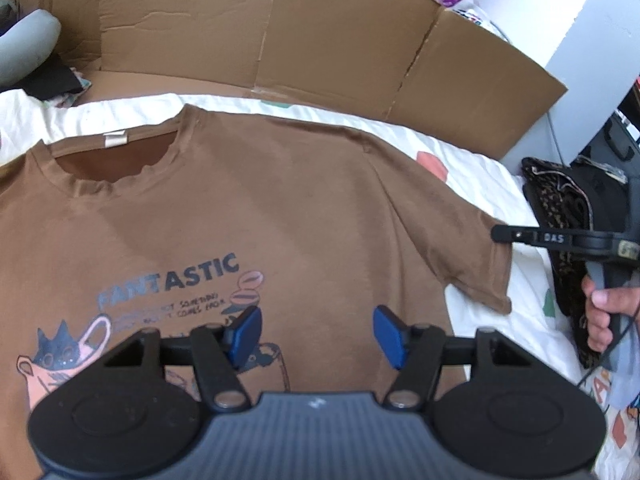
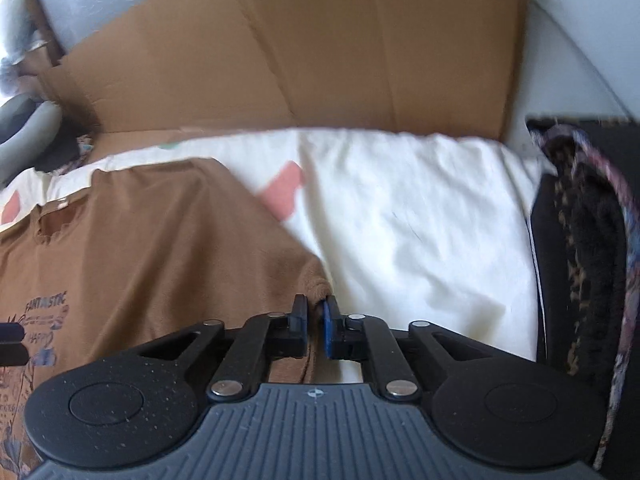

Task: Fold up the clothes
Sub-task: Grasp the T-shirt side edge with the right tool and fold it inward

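Observation:
A brown T-shirt with a "FANTASTIC" print lies flat, front up, on a white sheet, its collar toward the far side. My left gripper hovers over the lower chest with its blue pads wide apart; only the flat cloth lies under them, so it is open. In the right wrist view my right gripper is shut on the hem of the shirt's right sleeve, which bunches between the pads. In the left wrist view the right gripper reaches the sleeve edge, held by a person's hand.
Folded-out cardboard panels stand along the far side of the bed. A dark patterned cloth lies over a black seat at the right edge. A grey cushion and dark clothes sit at the far left.

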`<action>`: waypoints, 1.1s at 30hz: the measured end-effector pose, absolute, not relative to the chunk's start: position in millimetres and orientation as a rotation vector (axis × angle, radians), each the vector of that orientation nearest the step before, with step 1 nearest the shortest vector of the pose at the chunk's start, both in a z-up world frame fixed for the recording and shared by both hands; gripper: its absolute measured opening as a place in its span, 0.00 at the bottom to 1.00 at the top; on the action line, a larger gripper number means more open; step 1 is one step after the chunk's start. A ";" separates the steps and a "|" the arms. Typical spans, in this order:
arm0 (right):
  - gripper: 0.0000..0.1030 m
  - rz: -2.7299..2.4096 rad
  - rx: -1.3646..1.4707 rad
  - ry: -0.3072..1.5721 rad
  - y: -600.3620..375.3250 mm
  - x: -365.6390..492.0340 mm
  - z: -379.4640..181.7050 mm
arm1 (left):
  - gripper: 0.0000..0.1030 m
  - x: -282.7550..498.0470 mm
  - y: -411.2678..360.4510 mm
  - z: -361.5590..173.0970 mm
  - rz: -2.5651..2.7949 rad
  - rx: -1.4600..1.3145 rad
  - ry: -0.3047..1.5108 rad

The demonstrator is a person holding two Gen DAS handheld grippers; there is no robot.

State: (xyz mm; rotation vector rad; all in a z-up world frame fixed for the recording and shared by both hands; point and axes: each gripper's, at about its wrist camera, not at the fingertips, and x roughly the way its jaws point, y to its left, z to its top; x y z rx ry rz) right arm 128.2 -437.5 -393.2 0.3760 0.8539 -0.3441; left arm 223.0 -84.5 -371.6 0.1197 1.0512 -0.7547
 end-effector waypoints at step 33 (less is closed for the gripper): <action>0.21 -0.065 0.280 0.885 -346.6 145.9 -376.8 | 0.62 222.0 -78.6 -380.4 -0.734 0.119 1.092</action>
